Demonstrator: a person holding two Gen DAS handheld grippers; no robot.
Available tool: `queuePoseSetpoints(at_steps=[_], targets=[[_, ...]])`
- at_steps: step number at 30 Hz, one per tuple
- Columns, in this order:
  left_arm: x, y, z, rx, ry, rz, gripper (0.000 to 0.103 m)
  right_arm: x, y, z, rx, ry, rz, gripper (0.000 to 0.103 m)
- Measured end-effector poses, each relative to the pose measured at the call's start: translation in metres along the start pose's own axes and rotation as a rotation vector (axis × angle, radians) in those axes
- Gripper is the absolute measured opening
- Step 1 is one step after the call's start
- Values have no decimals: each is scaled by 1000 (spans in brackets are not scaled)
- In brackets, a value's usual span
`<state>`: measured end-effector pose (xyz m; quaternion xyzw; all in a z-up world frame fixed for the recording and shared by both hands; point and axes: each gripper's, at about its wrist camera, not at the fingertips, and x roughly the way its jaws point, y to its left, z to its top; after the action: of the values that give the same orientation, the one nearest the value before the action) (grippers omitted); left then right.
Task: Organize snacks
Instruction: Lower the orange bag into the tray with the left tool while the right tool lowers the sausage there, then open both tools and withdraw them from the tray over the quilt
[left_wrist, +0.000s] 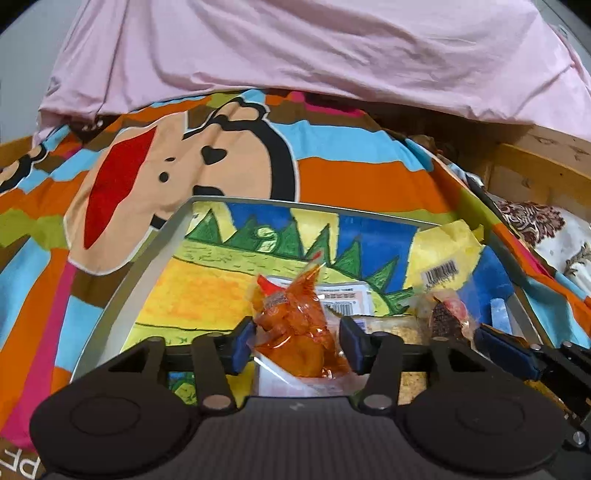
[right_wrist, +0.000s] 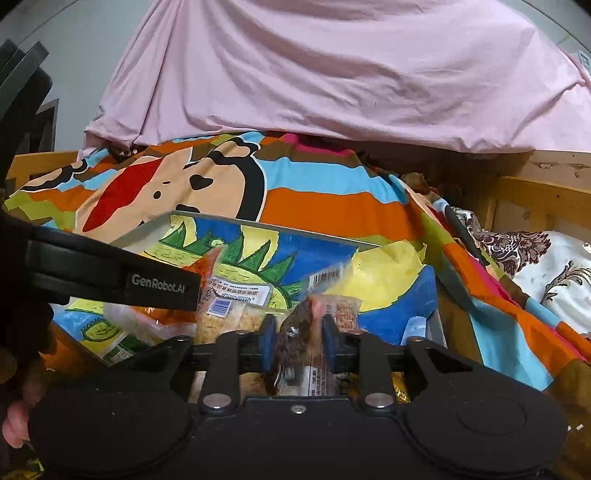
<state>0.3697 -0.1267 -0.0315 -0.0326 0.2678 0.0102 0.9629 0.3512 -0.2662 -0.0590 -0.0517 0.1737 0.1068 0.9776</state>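
Bed (left_wrist: 524, 155), cartoon blanket (left_wrist: 332, 173), tray (left_wrist: 110, 314)

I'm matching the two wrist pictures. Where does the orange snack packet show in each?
Left wrist: orange snack packet at lower centre, between the left gripper fingers.
Right wrist: only its tip shows, left of centre, above the other gripper's arm.
Shared landmark: the painted tray.

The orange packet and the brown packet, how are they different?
The orange packet is see-through and crinkly; the brown packet is dark and speckled. The orange packet sits between the left gripper's wide-apart fingers; the brown packet sits between the right gripper's closer fingers. Both hang over the tray.
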Motion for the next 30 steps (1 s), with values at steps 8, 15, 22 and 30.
queuePoseSetpoints(at_steps=[8,15,22,30], targets=[[-17,5,6,-58,-48,-2,87,-8,-11,3,66,-38,-51,73],[-58,12,27,-101,-134,16,102,-41,-29,25,159,-108,-100,93],[-105,24,39,-101,-190,22,102,-98,-44,52,195,-188,-112,102],[-165,33,34,-150,-220,-19,102,-173,-38,65,166,-259,-129,102]])
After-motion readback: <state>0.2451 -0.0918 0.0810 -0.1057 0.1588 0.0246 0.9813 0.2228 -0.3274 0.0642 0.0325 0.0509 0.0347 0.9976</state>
